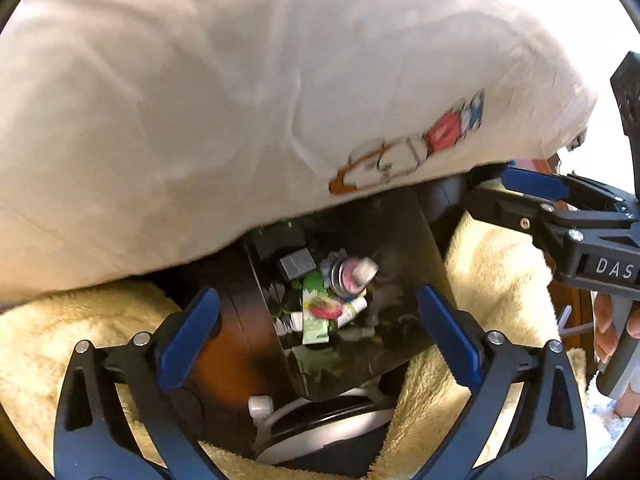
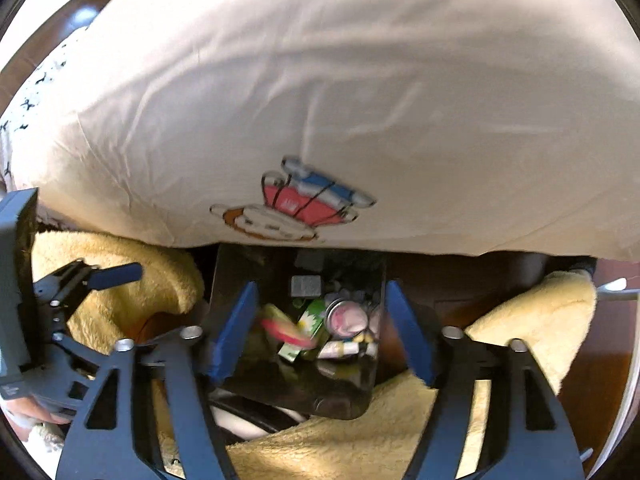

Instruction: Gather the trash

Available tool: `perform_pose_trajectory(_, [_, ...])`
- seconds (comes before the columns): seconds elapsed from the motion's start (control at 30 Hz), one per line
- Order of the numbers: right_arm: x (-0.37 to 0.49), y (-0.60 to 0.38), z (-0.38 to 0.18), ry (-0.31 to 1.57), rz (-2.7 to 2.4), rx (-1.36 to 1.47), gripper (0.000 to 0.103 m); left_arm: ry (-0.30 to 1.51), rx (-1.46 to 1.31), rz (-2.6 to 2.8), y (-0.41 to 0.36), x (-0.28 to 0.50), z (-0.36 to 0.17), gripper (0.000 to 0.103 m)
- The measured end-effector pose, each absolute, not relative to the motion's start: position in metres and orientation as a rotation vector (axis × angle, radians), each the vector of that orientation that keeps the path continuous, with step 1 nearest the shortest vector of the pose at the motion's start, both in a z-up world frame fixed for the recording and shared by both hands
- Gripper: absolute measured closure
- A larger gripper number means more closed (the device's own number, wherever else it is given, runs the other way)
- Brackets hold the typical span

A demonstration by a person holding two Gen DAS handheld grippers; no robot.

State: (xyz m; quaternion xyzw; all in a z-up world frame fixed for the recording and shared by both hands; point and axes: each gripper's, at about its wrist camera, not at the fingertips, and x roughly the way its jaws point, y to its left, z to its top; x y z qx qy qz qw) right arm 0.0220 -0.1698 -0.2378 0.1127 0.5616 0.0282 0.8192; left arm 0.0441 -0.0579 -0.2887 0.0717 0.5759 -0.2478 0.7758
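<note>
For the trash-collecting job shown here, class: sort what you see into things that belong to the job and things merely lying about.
Belongs to the job:
dark bin
green carton
round can
left tool, open
right tool, open

Just lying about:
white pillow
yellow fleece blanket

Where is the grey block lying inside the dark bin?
In both views the grey block lies at the dark bin's far end, beyond the green carton, under the pillow's edge.

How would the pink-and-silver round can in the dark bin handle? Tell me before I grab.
The pink-and-silver round can lies on its side atop loose trash in the dark bin, so it probably rolls if nudged. Its smooth metal rim looks slippery to the pads. Likely light and empty, though I cannot confirm.
</note>
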Motion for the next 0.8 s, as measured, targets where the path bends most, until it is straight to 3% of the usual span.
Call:
perform_pose_trajectory(0.1, [0.019,-0.177,-0.222,1.165,0.027,0.228,0.008,1.199,0.157,-0.522,-0.055,0.044,-0.266,0.008])
perform_pose_trajectory(0.23, [0.016,-0.182,-0.197,1.113,-0.01,0.2,0.004,1.133,0.17,-0.502,-0.054,0.039,-0.236,0.008])
perform_pose_trajectory(0.8, [-0.001,-0.169,-0.043,0.76,-0.125,0.053,0.004,0.736,0.064,-0.333,-0.012,0.03,-0.07,0.008])
